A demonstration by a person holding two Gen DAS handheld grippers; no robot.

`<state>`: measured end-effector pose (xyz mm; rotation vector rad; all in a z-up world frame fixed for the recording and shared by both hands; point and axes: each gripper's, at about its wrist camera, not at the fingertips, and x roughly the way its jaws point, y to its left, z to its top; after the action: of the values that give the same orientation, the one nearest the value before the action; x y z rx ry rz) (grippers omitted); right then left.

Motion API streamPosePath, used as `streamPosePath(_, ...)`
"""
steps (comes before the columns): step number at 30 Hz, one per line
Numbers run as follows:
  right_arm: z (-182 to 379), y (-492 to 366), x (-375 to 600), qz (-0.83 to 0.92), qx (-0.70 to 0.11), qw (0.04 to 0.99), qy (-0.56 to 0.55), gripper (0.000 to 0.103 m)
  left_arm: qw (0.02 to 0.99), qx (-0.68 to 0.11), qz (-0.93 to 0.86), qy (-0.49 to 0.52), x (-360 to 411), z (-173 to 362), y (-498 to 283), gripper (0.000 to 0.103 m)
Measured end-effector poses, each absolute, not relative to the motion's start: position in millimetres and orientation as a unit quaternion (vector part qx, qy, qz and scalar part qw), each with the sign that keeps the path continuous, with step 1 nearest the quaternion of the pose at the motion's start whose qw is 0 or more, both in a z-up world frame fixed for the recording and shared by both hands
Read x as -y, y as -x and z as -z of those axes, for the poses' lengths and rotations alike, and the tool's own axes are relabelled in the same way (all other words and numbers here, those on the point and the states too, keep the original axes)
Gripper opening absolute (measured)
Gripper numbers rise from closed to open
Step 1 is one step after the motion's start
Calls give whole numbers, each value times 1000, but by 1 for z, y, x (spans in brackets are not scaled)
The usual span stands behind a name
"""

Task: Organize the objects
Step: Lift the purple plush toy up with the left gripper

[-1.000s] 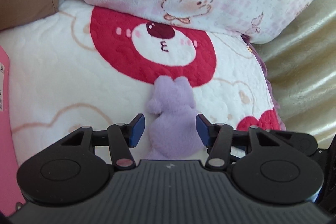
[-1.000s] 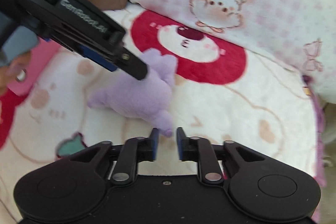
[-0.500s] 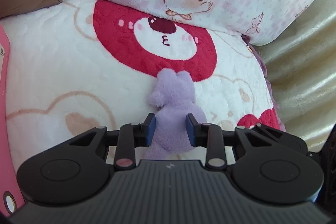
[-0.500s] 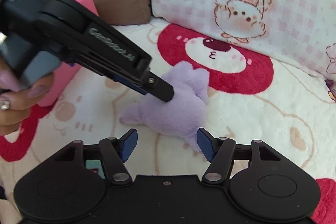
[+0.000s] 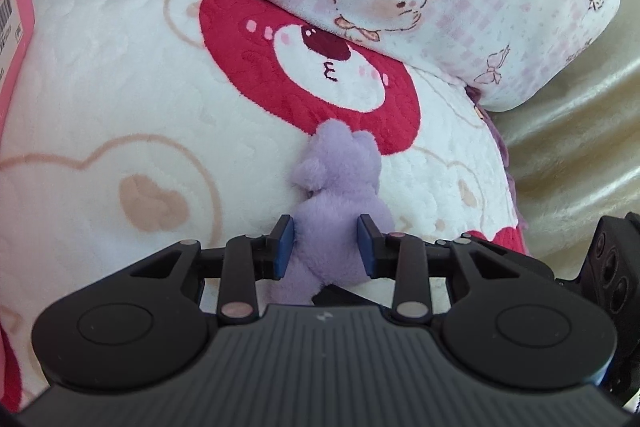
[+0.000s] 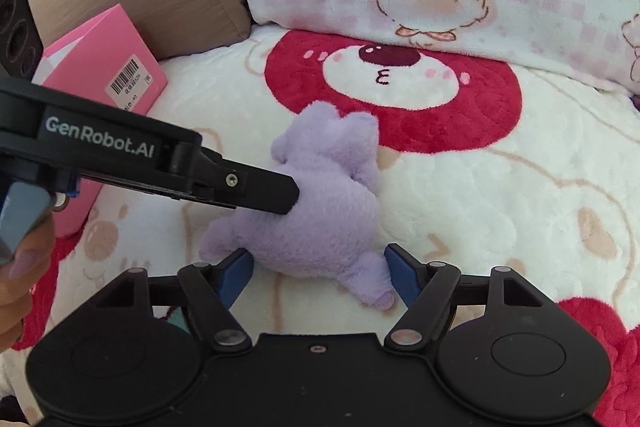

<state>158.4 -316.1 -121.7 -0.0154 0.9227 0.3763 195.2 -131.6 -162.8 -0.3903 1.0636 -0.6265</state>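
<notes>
Purple plush toy (image 5: 336, 223) lying on the bear-print blanket (image 5: 120, 87), below the red bear face. Left claw (image 5: 325, 251) clamped on its body, having narrowed from a wider gap a second ago. Right claw (image 6: 318, 275) released, jaws just spread wide, straddling the toy's lower end.

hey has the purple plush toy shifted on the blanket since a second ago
No. The purple plush toy keeps its ears at the lower rim of the red bear face on the blanket, while the left gripper squeezes it.
</notes>
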Motion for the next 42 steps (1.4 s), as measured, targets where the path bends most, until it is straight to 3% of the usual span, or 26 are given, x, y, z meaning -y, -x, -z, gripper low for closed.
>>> streamPosePath(2, 120, -155, 313, -183, -438, 880, 20, 68, 795, -495, 293, 191, 130, 163, -193, 33)
streamPosePath(8, 113, -146, 308, -193, -439, 877, 34, 66, 799, -485, 298, 193, 128, 153, -178, 31)
streamPosePath(24, 77, -116, 284, -223, -457, 860, 39, 68, 814, -467, 287, 191, 99, 118, -132, 32)
streamPosePath(42, 35, -71, 260, -256, -422, 868, 53, 70, 823, -453, 292, 182, 61, 73, -89, 33)
